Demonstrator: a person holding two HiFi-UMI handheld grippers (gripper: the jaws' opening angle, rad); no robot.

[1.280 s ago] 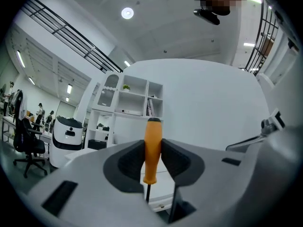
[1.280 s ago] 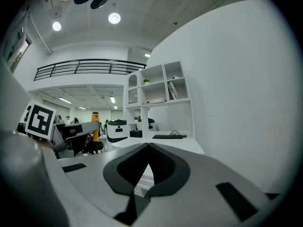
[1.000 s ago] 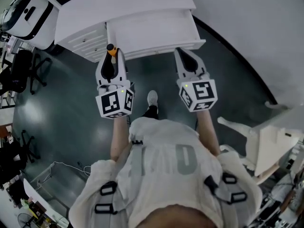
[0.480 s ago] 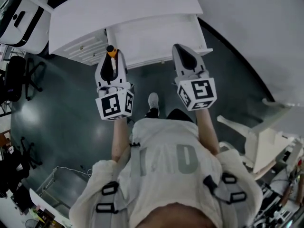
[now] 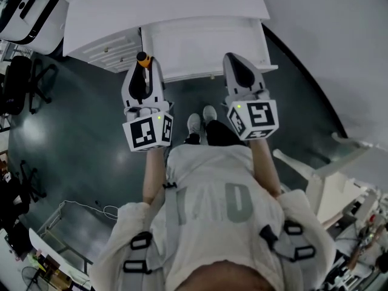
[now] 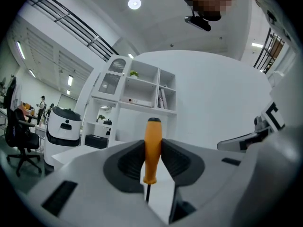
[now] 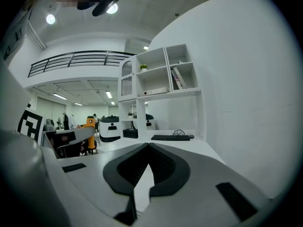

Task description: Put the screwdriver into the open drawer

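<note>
While my left gripper [image 5: 144, 68] clamps the orange-handled screwdriver [image 6: 152, 145] upright, my right gripper [image 5: 235, 63] sits pinched closed, apparently empty, both near the open white drawer [image 5: 206, 44].

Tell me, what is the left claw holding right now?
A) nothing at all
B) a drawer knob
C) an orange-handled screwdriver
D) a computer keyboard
C: the left gripper view shows the left claw closed on the orange handle of the screwdriver, which stands upright between its jaws.

Drawer [image 5: 206, 41] open from above; its front wall [image 5: 212, 71] and the desktop [image 5: 163, 8] behind hem the way
</note>
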